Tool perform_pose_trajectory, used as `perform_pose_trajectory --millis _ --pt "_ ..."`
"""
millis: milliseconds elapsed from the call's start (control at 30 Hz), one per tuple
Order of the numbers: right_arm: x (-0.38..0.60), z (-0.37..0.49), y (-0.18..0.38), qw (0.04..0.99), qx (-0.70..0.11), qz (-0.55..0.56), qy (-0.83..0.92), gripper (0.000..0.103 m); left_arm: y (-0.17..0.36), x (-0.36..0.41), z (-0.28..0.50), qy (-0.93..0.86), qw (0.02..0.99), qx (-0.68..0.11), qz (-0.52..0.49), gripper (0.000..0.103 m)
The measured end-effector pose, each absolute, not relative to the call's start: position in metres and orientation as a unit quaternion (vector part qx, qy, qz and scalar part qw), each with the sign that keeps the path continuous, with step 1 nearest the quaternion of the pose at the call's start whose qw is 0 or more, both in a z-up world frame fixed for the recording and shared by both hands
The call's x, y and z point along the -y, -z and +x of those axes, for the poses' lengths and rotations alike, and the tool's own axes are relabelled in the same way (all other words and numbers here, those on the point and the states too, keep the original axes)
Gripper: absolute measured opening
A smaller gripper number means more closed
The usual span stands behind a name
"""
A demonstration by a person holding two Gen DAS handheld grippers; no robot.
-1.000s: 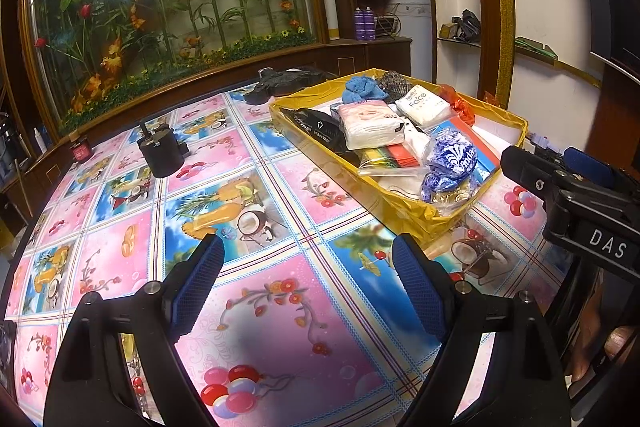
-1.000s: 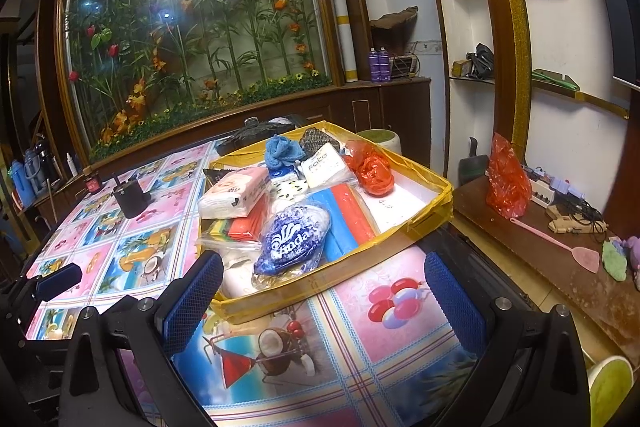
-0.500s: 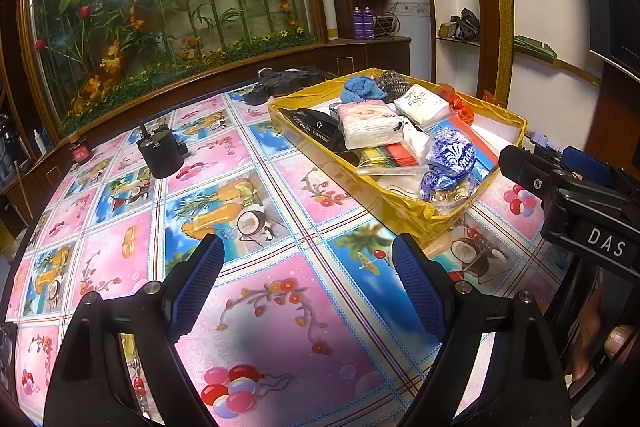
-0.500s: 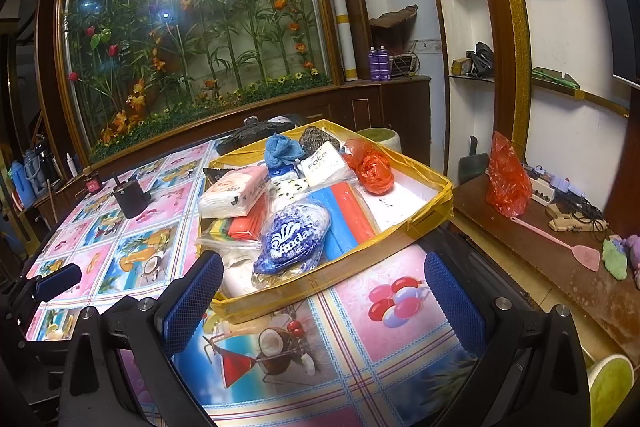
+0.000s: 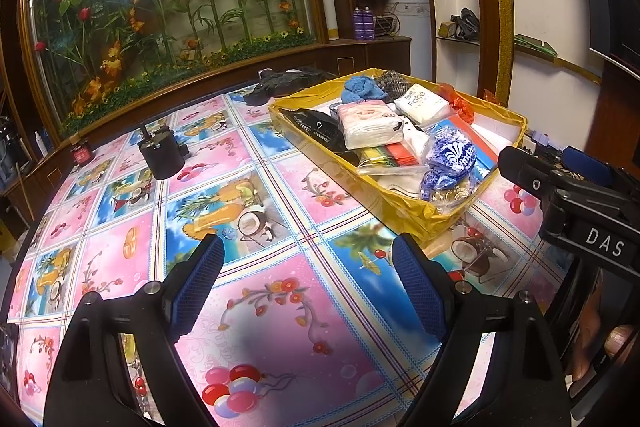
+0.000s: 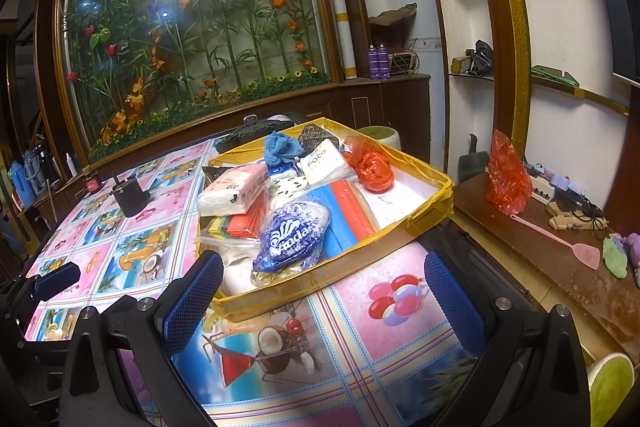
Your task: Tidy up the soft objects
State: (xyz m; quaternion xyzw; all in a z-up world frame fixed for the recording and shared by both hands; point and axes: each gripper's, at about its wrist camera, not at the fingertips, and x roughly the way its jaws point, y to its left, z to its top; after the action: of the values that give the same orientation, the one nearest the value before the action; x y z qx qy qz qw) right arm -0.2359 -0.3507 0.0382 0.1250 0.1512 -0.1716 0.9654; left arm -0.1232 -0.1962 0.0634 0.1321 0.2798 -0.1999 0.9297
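Note:
A yellow tray (image 5: 404, 209) (image 6: 400, 227) sits on the patterned tablecloth, filled with soft things: a blue Vinda tissue pack (image 5: 450, 163) (image 6: 292, 237), a pink tissue pack (image 5: 370, 125) (image 6: 230, 189), a white Face tissue pack (image 5: 422, 103) (image 6: 322, 163), a blue cloth (image 5: 358, 87) (image 6: 280, 147) and a red plastic bag (image 6: 370, 167). My left gripper (image 5: 308, 287) hovers open over the cloth, left of the tray, nothing between its blue pads. My right gripper (image 6: 320, 301) stands open just before the tray's near edge, also empty.
A black round holder (image 5: 160, 157) (image 6: 128, 201) and a small red jar (image 5: 82, 155) stand on the table's left part. A dark bundle (image 5: 288, 81) lies behind the tray. A side ledge at right carries a red bag (image 6: 506, 179) and a pink fly swatter (image 6: 560, 241).

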Motion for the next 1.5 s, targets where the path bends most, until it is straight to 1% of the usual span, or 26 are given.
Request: perform_pose_trajectory --millis 1233,1500 --pt "0.3465 -0.2381 -0.0359 0.965 -0.153 0.127 0.173 0.102 -0.0640 0.1980 -0.1263 0.199 0.930 -0.275 0.137 0.086" --pt "0.3447 -0.2391 -0.0363 0.965 -0.150 0.129 0.174 0.102 -0.0679 0.1921 -0.1227 0.204 0.931 -0.275 0.126 0.086"
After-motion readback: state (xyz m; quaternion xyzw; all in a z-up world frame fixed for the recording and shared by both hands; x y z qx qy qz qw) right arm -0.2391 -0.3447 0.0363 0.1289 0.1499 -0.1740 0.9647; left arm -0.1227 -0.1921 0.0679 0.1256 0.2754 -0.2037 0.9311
